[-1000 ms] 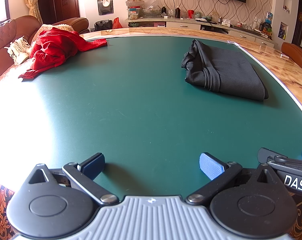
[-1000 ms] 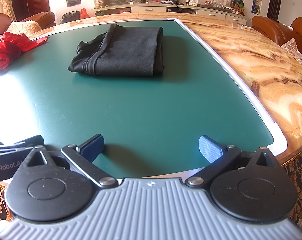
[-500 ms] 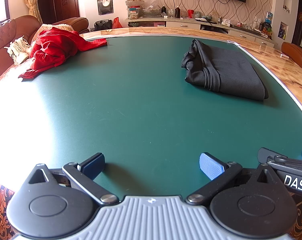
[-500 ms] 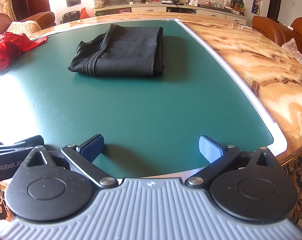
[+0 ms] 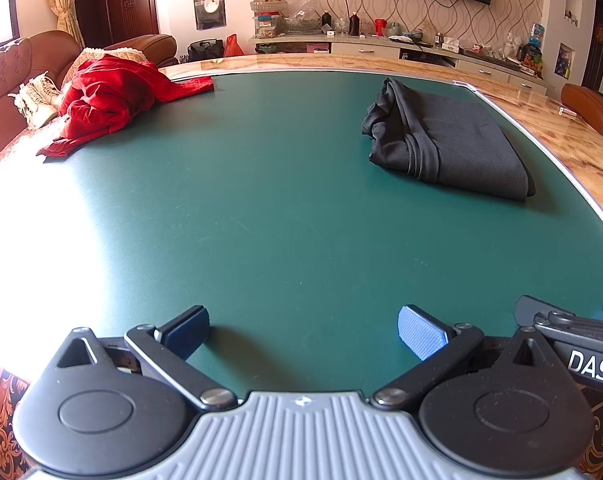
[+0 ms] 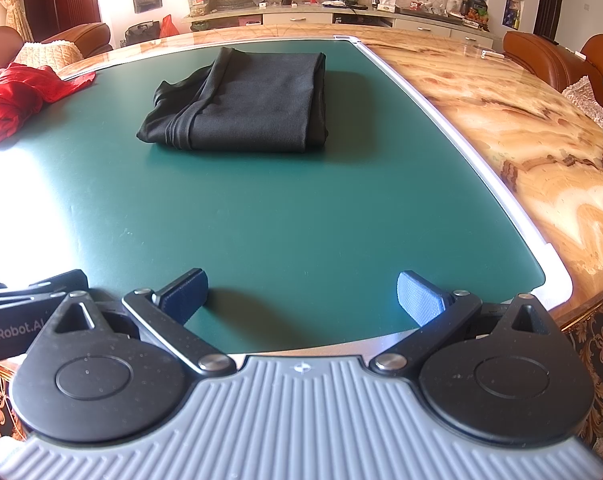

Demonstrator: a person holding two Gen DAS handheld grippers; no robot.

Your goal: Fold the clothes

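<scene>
A folded black garment (image 5: 449, 144) lies on the green mat (image 5: 261, 220) at the far right; in the right wrist view the garment (image 6: 245, 104) lies straight ahead on the mat (image 6: 301, 208). A crumpled red garment (image 5: 109, 100) lies at the mat's far left edge; it also shows in the right wrist view (image 6: 17, 96). My left gripper (image 5: 303, 330) is open and empty above the mat's near edge. My right gripper (image 6: 303, 292) is open and empty, also at the near edge, well short of the black garment. Each gripper's body shows at the edge of the other's view.
The mat covers a marble-patterned table (image 6: 521, 120) that stretches to the right. A brown sofa (image 5: 17, 76) with white shoes (image 5: 37, 96) stands at the left. A sideboard (image 5: 381, 44) with bottles lines the back wall. Brown chairs (image 6: 541, 56) stand at the far right.
</scene>
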